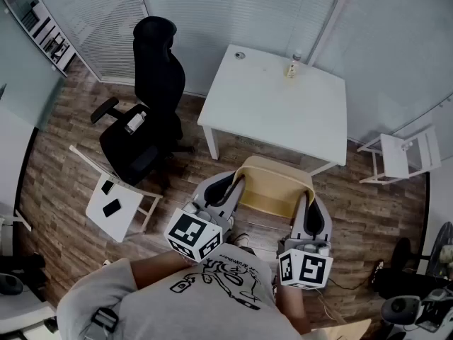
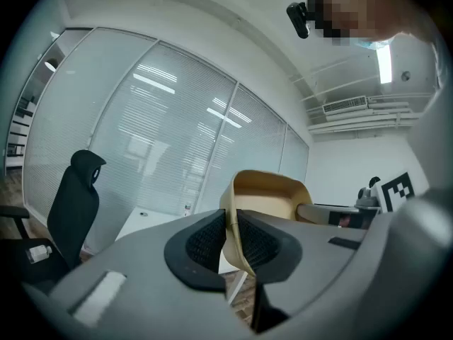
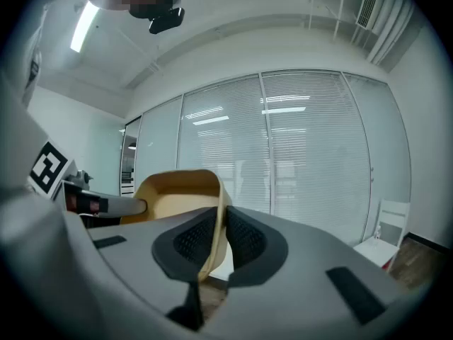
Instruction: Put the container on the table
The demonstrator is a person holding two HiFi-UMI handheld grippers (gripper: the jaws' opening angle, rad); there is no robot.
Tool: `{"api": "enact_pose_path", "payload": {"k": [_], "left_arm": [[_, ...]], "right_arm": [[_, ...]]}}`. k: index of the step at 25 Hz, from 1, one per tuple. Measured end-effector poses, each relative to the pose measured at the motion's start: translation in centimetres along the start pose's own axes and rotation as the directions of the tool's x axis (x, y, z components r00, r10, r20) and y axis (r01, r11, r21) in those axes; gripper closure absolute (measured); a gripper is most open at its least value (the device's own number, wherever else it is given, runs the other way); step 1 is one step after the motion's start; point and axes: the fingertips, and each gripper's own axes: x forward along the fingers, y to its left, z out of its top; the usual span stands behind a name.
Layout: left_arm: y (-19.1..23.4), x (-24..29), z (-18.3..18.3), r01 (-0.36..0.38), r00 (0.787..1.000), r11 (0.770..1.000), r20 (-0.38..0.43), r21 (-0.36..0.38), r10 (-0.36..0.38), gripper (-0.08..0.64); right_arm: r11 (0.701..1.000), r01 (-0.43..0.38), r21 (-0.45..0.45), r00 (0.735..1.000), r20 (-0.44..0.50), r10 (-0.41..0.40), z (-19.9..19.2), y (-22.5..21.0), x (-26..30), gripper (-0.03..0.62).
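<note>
Head view — container [image 1: 273, 188], pinched between hand-held grippers [image 1: 233, 187] [image 1: 306, 207]

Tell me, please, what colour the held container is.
The container is pale tan, clearest in the head view.

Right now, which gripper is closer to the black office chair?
Left. The left gripper clamps the wall of the tan plastic container nearest the black office chair; the right gripper clamps the opposite wall.

A black office chair [image 1: 152, 98] stands on the wooden floor [image 1: 64, 161], a bottle [image 1: 135, 122] lying on its seat. Beside it a small white side table [image 1: 117, 207] carries two dark flat items [image 1: 111, 207]. A small bottle [image 1: 291, 68] stands near the worktop's [image 1: 269, 112] far edge. A white chair [image 1: 400, 154] stands off the worktop's right corner.
</note>
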Motion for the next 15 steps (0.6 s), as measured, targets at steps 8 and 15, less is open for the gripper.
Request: {"api": "enact_pose_path", "payload": {"k": [8,15], "left_arm": [[1.7,0.9,0.3,0.020,1.000,1.000,-0.006,-0.024,-0.020,0.529],[3.2,1.6,0.4,0.029,0.999,0.999,-0.025,-0.027,-0.030,0.529]], "right_arm": [[1.000,0.011,0.007,1.000,0.010,-0.012,0.7,0.5,1.7,0.565],[1.000,0.021,0.022,1.000,-0.005,-0.020,-0.1,1.0,3.0,0.565]]}}
